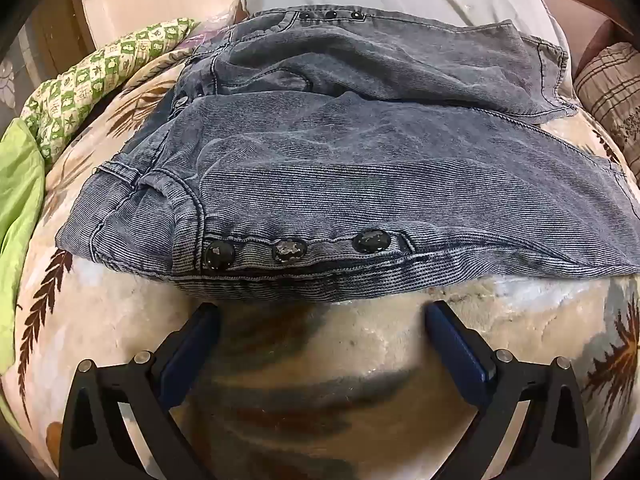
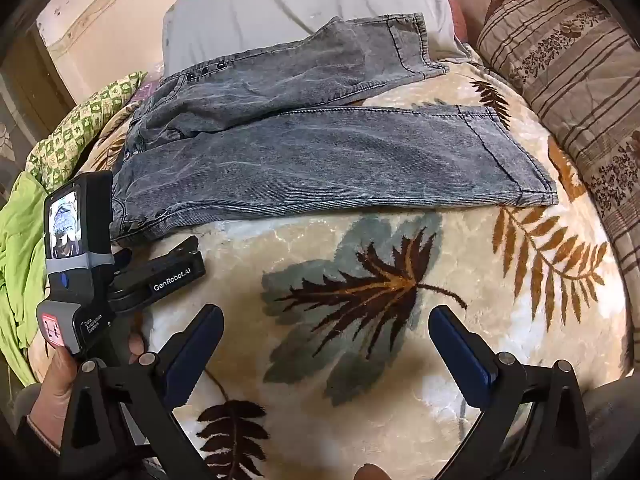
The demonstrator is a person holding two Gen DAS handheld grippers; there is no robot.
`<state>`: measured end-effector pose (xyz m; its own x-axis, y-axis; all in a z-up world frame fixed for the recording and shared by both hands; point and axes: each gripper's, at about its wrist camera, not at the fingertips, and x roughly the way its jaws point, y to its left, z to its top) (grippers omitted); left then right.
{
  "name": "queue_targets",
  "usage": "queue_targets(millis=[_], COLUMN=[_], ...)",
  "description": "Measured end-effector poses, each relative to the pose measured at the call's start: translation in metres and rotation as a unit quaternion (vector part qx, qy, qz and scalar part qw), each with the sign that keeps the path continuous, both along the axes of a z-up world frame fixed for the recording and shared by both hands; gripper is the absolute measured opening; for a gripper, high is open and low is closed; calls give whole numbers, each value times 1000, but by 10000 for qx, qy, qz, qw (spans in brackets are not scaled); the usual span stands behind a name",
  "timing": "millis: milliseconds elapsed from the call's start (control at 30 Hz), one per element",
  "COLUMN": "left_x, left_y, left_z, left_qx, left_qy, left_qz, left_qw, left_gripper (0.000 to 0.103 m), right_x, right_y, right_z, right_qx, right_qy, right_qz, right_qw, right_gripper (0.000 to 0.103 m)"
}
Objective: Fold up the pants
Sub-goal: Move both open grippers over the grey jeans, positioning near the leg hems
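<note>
Grey-blue denim pants (image 1: 340, 152) lie spread flat on a leaf-print blanket (image 1: 304, 360), waist to the left, both legs running right. In the right wrist view the pants (image 2: 320, 152) show whole, the two legs slightly apart. My left gripper (image 1: 320, 316) is open and empty, just short of the near side seam with its three snap buttons (image 1: 290, 249). It also shows in the right wrist view (image 2: 188, 256), at the waist's near corner. My right gripper (image 2: 326, 320) is open and empty over bare blanket (image 2: 360, 280), well short of the near leg.
A green patterned cloth (image 1: 100, 80) and a plain green cloth (image 1: 20, 208) lie left of the pants. A white pillow (image 2: 300, 4) sits behind them. Striped cushions (image 2: 568, 80) line the right side. A wooden headboard (image 2: 100, 28) is at the back left.
</note>
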<state>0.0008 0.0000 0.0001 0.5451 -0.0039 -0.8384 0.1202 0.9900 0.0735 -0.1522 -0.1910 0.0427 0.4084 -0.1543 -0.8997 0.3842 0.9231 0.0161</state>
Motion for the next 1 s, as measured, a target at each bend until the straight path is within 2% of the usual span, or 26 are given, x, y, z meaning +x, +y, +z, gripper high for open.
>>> queue_targets(millis=[400,633,767,833,867,900,933,967,1000], left_x=[0,-18,-23,-25,-25,-28,-34,-41,-49], left_y=[-1,-9,0,2,3,5,8,13,17], left_z=[0,3,8,13,18,24,32,42,51], left_qx=[2,306,-70,-213,-261,-353,-462,-614,-773], left_qy=[-21,-193,229,510,587,585,503,375,217], left_qz=[4,63,-53,-122,-149,-143,-75,38,116], left_qw=[10000,9993,9997,9984,9978,9976,9976,9974,9967], left_gripper=[103,103,103,102,98,88,82,78,80], right_x=[-6,-2,-10,-8,-6,-5,-5,-4,-4], right_y=[3,-5,-18,-29,-31,-34,-38,-42,-44], right_z=[7,7,13,11,12,12,11,11,11], right_qx=[-6,-60,482,1349,1521,1755,1989,2357,2660], right_qy=[-63,-210,-798,-1065,-1081,-1167,-1238,-1298,-1398], right_qz=[16,-183,-488,-264,-238,-196,-170,-197,-168], right_qw=[10000,9996,9944,9848,9822,9774,9720,9629,9536], right_gripper=[103,103,103,103,103,103,103,103,103])
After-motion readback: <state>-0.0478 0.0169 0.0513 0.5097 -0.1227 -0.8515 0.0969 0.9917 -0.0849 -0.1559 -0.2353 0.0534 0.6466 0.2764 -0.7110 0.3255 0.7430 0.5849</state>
